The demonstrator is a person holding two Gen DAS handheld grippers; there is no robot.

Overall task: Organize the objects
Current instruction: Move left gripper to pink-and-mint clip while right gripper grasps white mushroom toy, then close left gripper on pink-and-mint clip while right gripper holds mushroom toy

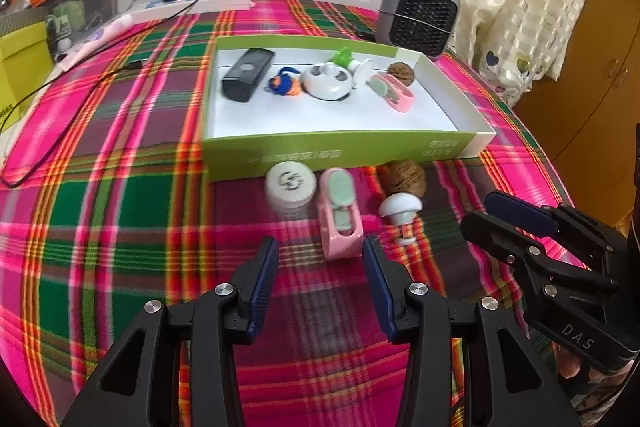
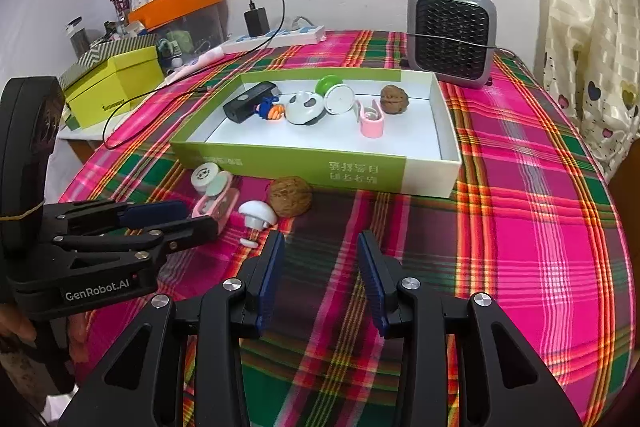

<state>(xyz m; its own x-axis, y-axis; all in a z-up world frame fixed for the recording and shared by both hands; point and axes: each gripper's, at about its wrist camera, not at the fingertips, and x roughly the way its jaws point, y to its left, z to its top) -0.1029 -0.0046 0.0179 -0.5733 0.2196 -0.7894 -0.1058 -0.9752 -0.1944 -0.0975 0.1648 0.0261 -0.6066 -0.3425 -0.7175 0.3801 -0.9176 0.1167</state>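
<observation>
We hold left gripper (image 1: 320, 259) spread, nothing between pads. Pink clip (image 1: 340, 215) lies on cloth straight ahead of it, just before green box (image 1: 340, 155), between white cap (image 1: 290, 183) and white knob (image 1: 401, 209). Clip long axis runs away from us, toward box, almost in line with gripper; green end points to box. Right gripper (image 2: 320, 267) also spread and empty, clip lies to its left, farther. We judge left one nearer, walnut (image 2: 290, 195) suits right.

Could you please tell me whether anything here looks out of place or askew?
Four items remain on the tablecloth outside the green box: a white-capped jar, a pink holder, a walnut and a white mushroom-shaped piece tipped on its side. Similar items already sit inside.
</observation>
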